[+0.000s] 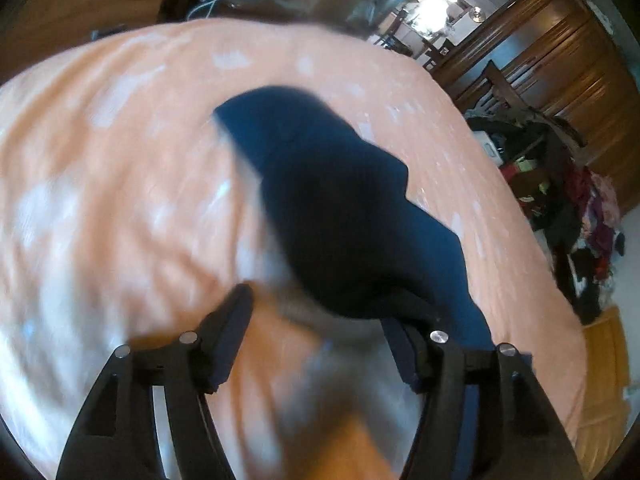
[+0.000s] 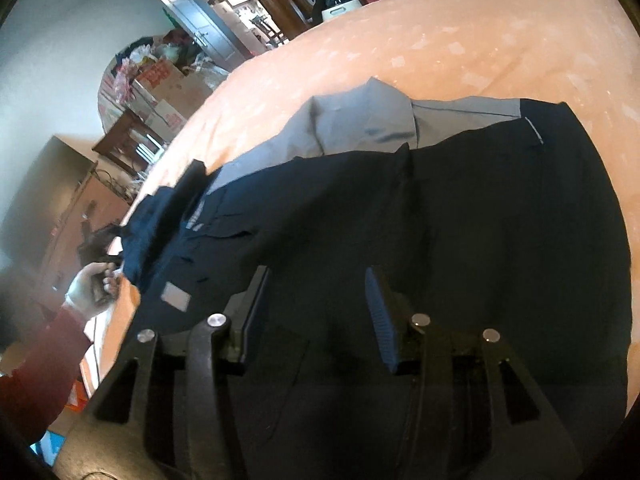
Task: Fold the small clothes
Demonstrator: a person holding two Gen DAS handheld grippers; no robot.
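A navy garment (image 2: 480,220) with grey panels (image 2: 360,128) lies spread on the orange bedspread (image 2: 460,40). My right gripper (image 2: 316,284) hovers open just above the garment's near part, with nothing between its fingers. In the blurred left wrist view, my left gripper (image 1: 316,320) stands wide open. A navy flap of the garment (image 1: 340,208) is lifted and draped over its right finger (image 1: 404,344), not pinched. In the right wrist view, that same gripper's finger (image 2: 192,180) pokes out at the garment's left end.
The bedspread (image 1: 120,160) fills most of the left wrist view. A gloved hand (image 2: 90,292) with a red sleeve (image 2: 36,380) holds the left gripper. Piled clothes (image 1: 580,220), wooden cupboards (image 1: 560,60) and boxes (image 2: 160,92) stand beyond the bed's edges.
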